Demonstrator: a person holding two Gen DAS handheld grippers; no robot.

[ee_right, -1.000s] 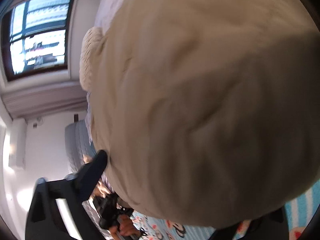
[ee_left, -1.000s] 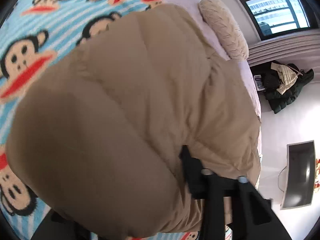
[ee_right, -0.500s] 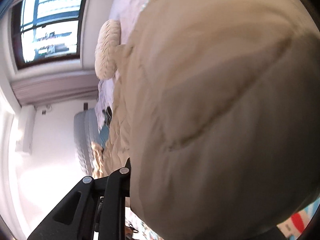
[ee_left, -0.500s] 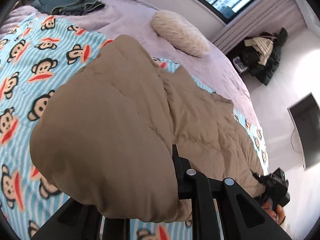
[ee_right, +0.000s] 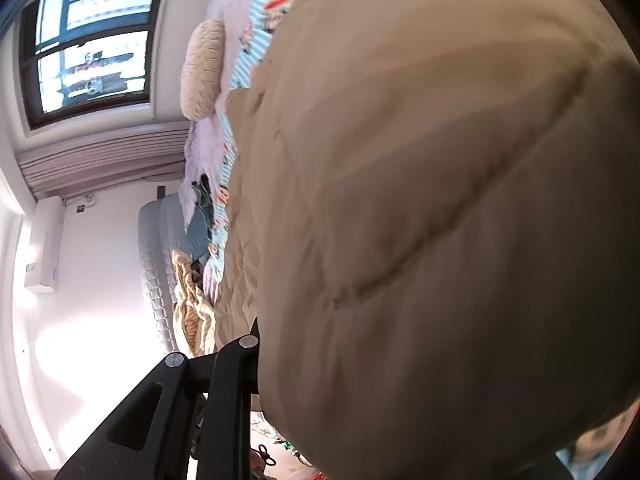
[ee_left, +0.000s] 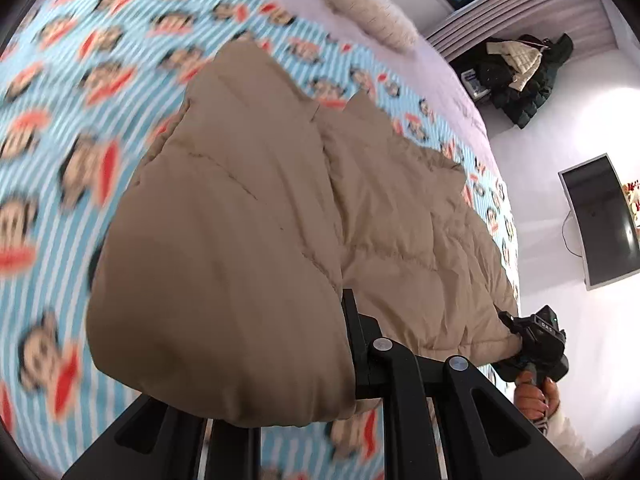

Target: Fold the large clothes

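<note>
A tan puffy quilted coat (ee_left: 280,220) lies on a bed with a blue striped monkey-print sheet (ee_left: 80,120). My left gripper (ee_left: 320,364) is shut on the coat's near edge; the fabric bulges over the fingers and hides the tips. My right gripper (ee_left: 520,340) shows in the left wrist view at the right, shut on the coat's other corner. In the right wrist view the coat (ee_right: 440,220) fills most of the frame and drapes over my right gripper (ee_right: 264,360), with only the left finger (ee_right: 224,384) showing.
A cream pillow (ee_left: 372,16) lies at the bed's far end by a window. Dark clothes (ee_left: 516,76) are piled by the wall. A monitor (ee_left: 600,220) stands at right. A knitted throw (ee_right: 192,304) and headboard (ee_right: 156,260) show in the right wrist view.
Both grippers have pulled back and lifted the coat's edge. More of the coat and bed show in the left wrist view, and the right gripper has come into sight there.
</note>
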